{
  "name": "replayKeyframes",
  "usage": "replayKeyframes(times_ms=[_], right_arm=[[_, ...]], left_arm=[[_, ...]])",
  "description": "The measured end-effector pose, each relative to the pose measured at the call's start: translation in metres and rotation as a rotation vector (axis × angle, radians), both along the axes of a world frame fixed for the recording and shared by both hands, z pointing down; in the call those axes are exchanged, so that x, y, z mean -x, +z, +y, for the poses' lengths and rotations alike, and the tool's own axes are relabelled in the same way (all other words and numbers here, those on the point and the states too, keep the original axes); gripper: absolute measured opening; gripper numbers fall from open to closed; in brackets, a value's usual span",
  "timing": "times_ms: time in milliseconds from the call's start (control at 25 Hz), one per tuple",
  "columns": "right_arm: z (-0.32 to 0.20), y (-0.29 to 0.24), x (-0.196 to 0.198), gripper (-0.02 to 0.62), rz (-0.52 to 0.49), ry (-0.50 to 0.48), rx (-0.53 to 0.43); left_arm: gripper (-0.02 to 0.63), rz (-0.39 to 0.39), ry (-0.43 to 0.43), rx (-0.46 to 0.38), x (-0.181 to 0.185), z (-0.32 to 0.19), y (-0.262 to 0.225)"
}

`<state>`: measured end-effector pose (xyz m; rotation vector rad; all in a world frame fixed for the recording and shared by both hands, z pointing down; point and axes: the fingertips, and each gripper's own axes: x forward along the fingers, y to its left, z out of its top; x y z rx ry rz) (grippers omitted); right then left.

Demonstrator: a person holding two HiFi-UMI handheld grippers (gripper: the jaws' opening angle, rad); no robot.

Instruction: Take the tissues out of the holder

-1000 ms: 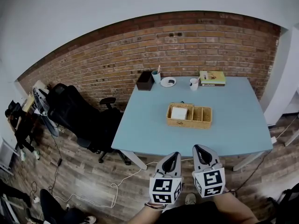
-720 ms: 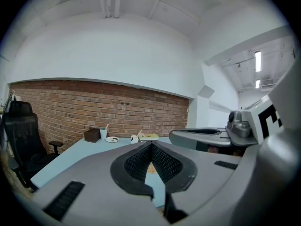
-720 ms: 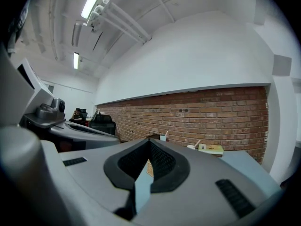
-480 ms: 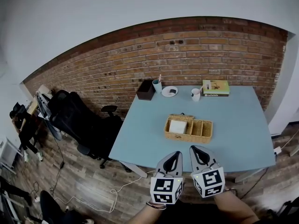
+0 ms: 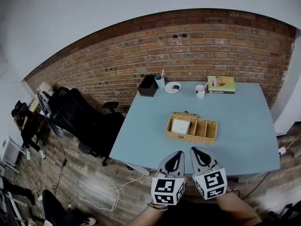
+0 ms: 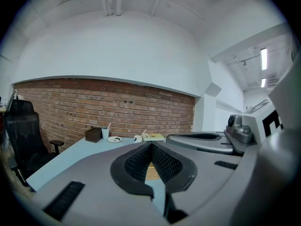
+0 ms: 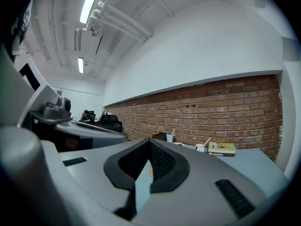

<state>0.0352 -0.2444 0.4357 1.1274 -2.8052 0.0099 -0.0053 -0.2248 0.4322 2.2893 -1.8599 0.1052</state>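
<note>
bright, even light fills the room; ceiling tubes [image 7: 90,4] glow white in the right gripper view, and shadows are soft. fisheye distortion bows the brick wall [image 5: 188,46], both gripper views darken to black at the corners, and the left gripper [image 6: 150,144] looks soft near the lens.

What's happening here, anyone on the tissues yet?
Not yet. A person holds the left hand-held gripper and the right hand-held gripper side by side, short of the near edge of the blue table. Both are shut and empty. The white tissues sit untouched in the left compartment of the wicker holder mid-table.
</note>
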Motion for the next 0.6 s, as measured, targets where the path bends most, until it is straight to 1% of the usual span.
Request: replayKeyframes(times_ms=[360, 600], right_arm=[[-0.034, 0.004, 0.011, 0.003, 0.010, 0.016, 0.007], [-0.063, 0.007, 0.022, 0.002, 0.006, 0.041, 0.037]], left_arm=[[0.002, -0.003, 0.011, 0.004, 0.016, -0.036, 0.002], [0.002, 0.000, 0.025, 0.013, 0.029, -0.063, 0.002]])
